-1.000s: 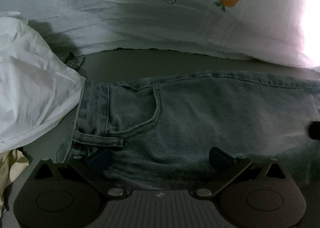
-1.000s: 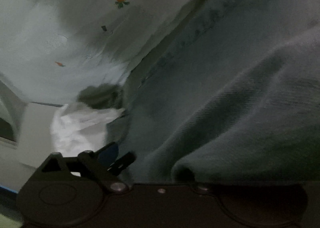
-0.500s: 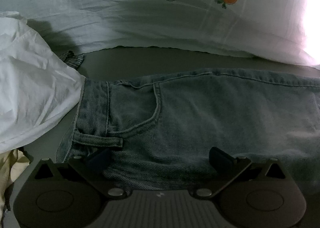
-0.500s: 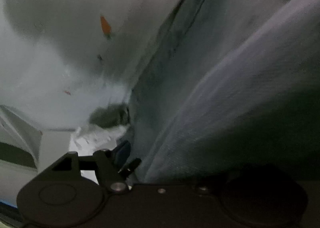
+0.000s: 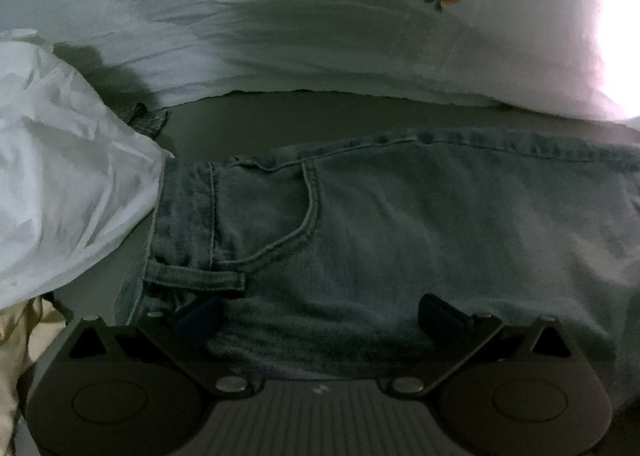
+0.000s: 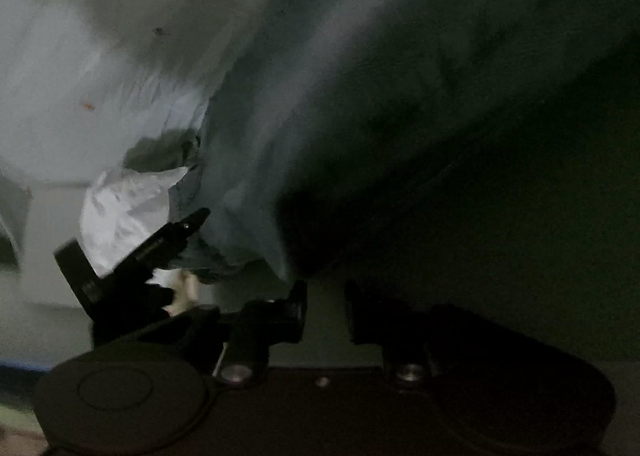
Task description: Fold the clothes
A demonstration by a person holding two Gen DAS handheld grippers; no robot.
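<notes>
Left wrist view: jeans lie flat on a grey sheet, waistband toward the white cloth, leg running off the opposite side of the frame; front pocket seam and a belt loop show plainly; the belt loop sits just ahead of one finger.

Left gripper: jaws spread wide, both fingertips resting on or just over the denim near the jeans' near edge; nothing pinched between them; released.

Landmark = jeans. Beyond the jeans, across a strip of bare sheet, a pale duvet printed with carrots and small round marks; its edge is apart from the denim. White cloth touches or overlaps the waistband corner. A small scrap of striped fabric lies between the white cloth and the duvet, near the waistband. A yellowish fabric shows at the frame edge, beside the white cloth and apart from the jeans.

Right wrist view: dim and blurred; jeans fill most of the frame as a hanging, sloping fold of denim, its lower edge just above the fingers; right gripper has a clear gap between its fingers, no cloth in the gap; released. White cloth visible past the denim; duvet above it. The left gripper's body shows as a dark shape beside the denim's lower edge.
</notes>
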